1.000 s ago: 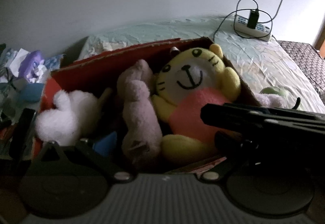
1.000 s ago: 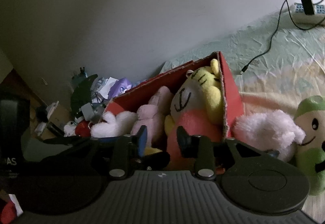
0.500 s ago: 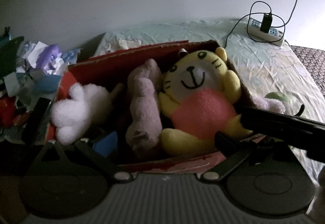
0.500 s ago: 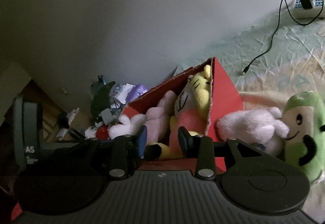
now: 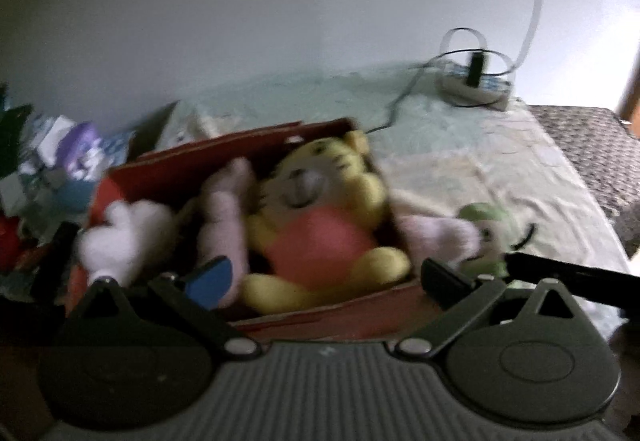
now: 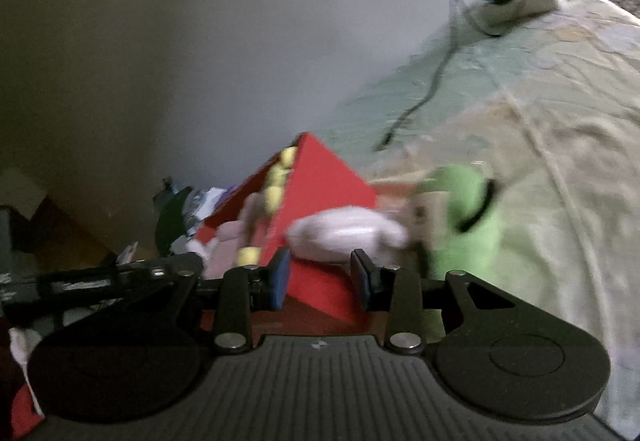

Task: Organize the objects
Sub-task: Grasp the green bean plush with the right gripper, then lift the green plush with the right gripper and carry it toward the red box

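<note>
Right tool (image 6: 320, 277) is hanging spread and empty near the white plush (image 6: 344, 233), lying on the bed (image 6: 540, 161) against the red box (image 6: 320, 185). Left tool (image 5: 324, 277) is spread too. Blurred aim risks snagging the box wall.

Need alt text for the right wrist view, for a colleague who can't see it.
Blurred view: the open, empty right gripper points at a pale fluffy plush lying on the bed against the red box of toys, with a green plush just right of it.
</note>
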The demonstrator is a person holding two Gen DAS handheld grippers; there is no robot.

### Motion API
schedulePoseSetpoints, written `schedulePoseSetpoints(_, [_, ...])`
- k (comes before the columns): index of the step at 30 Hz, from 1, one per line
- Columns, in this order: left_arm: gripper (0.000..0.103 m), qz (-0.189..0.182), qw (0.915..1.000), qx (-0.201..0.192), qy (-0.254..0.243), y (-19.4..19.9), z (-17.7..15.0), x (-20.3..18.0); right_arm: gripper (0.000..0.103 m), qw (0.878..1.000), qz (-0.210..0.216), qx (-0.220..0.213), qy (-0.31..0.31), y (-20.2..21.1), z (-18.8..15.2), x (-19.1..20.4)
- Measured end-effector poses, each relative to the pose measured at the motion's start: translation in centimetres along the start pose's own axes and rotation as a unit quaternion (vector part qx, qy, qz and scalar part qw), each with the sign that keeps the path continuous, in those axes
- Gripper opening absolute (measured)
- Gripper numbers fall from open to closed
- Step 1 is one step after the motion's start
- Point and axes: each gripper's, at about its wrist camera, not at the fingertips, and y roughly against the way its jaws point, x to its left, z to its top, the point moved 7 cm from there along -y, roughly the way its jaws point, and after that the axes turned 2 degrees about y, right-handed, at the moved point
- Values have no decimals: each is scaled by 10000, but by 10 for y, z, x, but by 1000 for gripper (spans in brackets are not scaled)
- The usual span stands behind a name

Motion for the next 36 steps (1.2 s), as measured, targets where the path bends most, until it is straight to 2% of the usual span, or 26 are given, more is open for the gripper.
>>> schedulePoseSetpoints(7, [97,-842,9954,-79,-444,1,-5,-63,38,9989,-365,-73,-288,18,7,-38])
schedulePoseSetpoints(13, [94,-1443,9874,122,-636,-14,-18,-110,40,9970,-469,-3,-612,22,10,-63])
schedulePoseSetpoints(19, [91,-1568,9846,531,-566,-48,-31,-136,46,9958,-444,109,-798,17,12,-76])
schedulePoseSetpoints(25, [88,-1493,9834,952,-406,-86,-40,-145,50,9942,-298,255,-1001,8,14,-84])
schedulePoseSetpoints(32, [76,-1467,9813,1171,-415,-110,-42,-151,53,9932,-163,458,-1056,-12,19,-88])
schedulePoseSetpoints(36, [77,-1483,9808,1144,-553,-116,-40,-154,53,9927,-94,618,-1030,-26,19,-89])
